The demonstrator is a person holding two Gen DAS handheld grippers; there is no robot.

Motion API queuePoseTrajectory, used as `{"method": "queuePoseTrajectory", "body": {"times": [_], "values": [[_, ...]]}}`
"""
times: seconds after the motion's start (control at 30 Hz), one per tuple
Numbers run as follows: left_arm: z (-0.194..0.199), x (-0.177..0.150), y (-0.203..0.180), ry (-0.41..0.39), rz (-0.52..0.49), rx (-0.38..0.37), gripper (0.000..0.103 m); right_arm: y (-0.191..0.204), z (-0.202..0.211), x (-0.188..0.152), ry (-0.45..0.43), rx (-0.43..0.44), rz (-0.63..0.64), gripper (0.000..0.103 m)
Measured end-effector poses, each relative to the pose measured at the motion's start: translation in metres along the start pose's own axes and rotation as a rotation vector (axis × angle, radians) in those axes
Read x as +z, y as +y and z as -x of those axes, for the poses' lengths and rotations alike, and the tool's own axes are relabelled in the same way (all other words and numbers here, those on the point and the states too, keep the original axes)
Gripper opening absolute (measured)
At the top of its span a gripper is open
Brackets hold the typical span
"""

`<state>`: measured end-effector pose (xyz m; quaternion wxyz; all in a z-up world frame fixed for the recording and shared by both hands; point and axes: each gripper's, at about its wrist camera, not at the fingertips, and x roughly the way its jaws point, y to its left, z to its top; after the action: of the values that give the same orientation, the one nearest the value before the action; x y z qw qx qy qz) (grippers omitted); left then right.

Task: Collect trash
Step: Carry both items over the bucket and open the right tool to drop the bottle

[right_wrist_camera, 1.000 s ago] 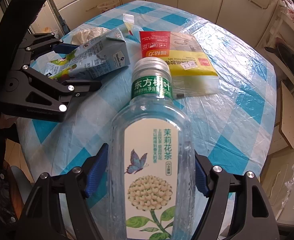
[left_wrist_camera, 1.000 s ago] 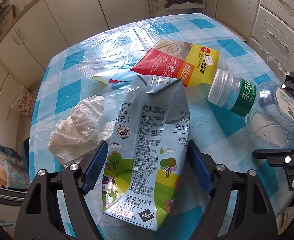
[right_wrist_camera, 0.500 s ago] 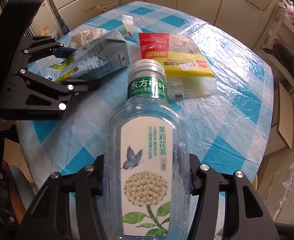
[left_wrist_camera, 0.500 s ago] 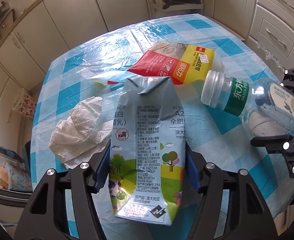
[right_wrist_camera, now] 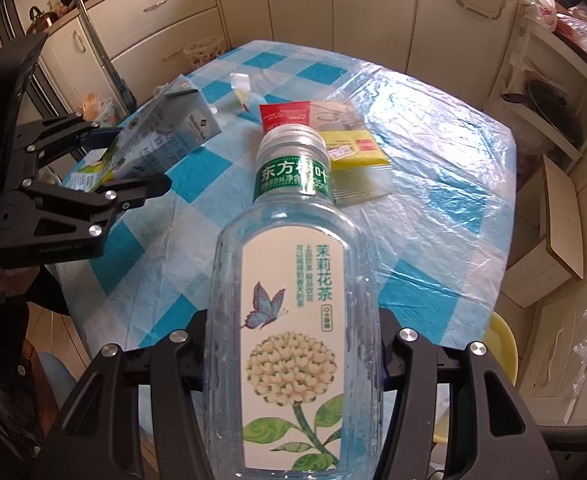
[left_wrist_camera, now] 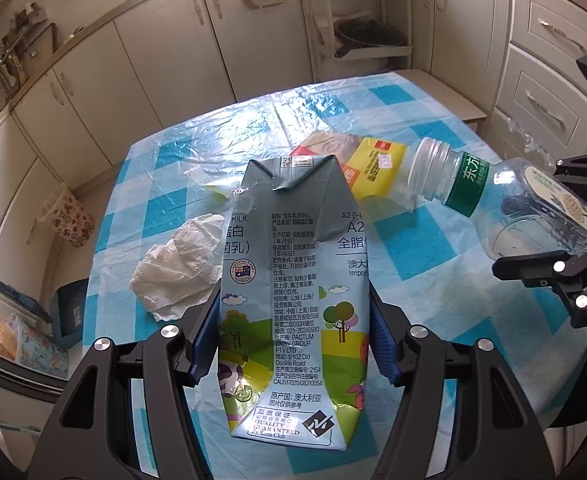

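A flattened grey-blue milk carton sits clamped in my left gripper, whose blue pads press on its two sides, and it hangs above the checked table. My right gripper is shut on an empty clear tea bottle with a green neck band, also lifted off the table. The right wrist view has the carton and the left gripper at its left. The bottle and the right gripper sit at the right edge of the left wrist view.
On the table lie a crumpled white tissue, a red and yellow packet and a small clear wrapper. Cream cabinets ring the table. A flowered bin stands on the floor at the left.
Both grippers have closed on their objects and risen. The carton and the bottle have come up off the table, and the table looks farther away in both views.
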<state>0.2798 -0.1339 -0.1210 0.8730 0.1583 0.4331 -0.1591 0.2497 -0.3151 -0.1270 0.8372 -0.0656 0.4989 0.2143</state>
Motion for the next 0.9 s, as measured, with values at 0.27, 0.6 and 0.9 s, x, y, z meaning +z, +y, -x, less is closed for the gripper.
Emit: {"method": "queuePoseTrajectory", "body": {"times": [0.27,0.6,0.9], "values": [[0.022,0.005,-0.02,-0.034,0.031,-0.027,0.061,-0.027,0.02,-0.012,-0.053,-0.024,-0.069,0.055],[0.043,0.027,-0.077,-0.077,0.009,-0.098,0.061,-0.09,0.047,-0.049,-0.079,-0.105,-0.238,0.055],[0.046,0.051,-0.132,-0.085,-0.019,-0.153,0.061,-0.146,0.033,-0.072,-0.009,-0.17,-0.351,0.055]]}}
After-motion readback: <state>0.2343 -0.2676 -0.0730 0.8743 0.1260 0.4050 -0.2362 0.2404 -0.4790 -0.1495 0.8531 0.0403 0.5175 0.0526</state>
